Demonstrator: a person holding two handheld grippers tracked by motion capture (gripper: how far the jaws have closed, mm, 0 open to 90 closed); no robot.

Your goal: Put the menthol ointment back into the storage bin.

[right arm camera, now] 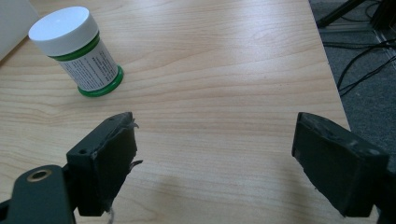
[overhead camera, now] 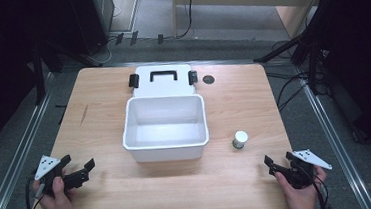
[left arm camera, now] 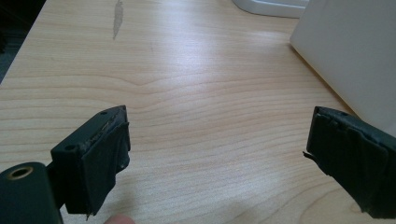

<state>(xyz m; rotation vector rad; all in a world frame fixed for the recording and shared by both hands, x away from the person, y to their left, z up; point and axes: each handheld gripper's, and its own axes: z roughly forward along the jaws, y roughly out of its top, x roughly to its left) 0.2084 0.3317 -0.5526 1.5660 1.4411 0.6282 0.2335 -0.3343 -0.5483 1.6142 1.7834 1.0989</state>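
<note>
Centrally on the light wooden table (overhead camera: 100, 126) sits an open white plastic storage box (overhead camera: 165, 127), its cavity bare. Its white lid (overhead camera: 163, 81) lies flat just behind it, touching or nearly touching the box's far rim, with a black carry handle (overhead camera: 163, 75) on top and a black latch (overhead camera: 134, 80) at each end. A small dark round disc (overhead camera: 208, 79) lies on the tabletop just right of the lid.

To the right of the box, apart from it, stands a small upright bottle (overhead camera: 240, 140) with a white cap, a white printed label and green bands at neck and base. In the right gripper view the same bottle (right arm camera: 77, 50) stands ahead and to the left of the jaws, not touching them.

The left gripper (overhead camera: 80, 171) rests low at the near left corner of the table, held in the person's left hand (overhead camera: 57, 204), and its jaws stand wide apart with nothing between them. In the left gripper view the left gripper (left arm camera: 217, 140) frames bare wood, with the white wall of the box (left arm camera: 355, 51) at upper right.

The right gripper (overhead camera: 278, 163) sits at the near right edge, gripped by the right hand (overhead camera: 301, 195). Its jaws are also spread wide and hold nothing; the right gripper (right arm camera: 215, 140) shows only bare tabletop in the gap.

Cables (overhead camera: 292, 83) trail over the grey floor beyond the table's right side.
</note>
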